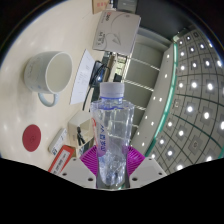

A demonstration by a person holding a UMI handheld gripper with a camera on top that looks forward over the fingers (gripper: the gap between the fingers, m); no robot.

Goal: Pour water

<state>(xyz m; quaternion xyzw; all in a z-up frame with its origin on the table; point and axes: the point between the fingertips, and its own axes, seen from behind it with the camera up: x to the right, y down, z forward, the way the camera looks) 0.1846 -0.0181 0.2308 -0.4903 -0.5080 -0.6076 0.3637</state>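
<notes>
Clear plastic water bottle [111,135] stands upright, clamped between the purple-padded jaws, near a white mug [48,73].

One cam only, riding on the gripper [112,168], facing fwd along its fingers, tilted down over a cluttered desk. Very close: water bottle [112,130] fills centre, standing right at the fingers at 6 o'clock. White mug [47,74] at 10 o'clock, further off. No 2nd view, so no overlap.

Office: ceiling downlights [190,85], cluttered desk [85,105]
</notes>
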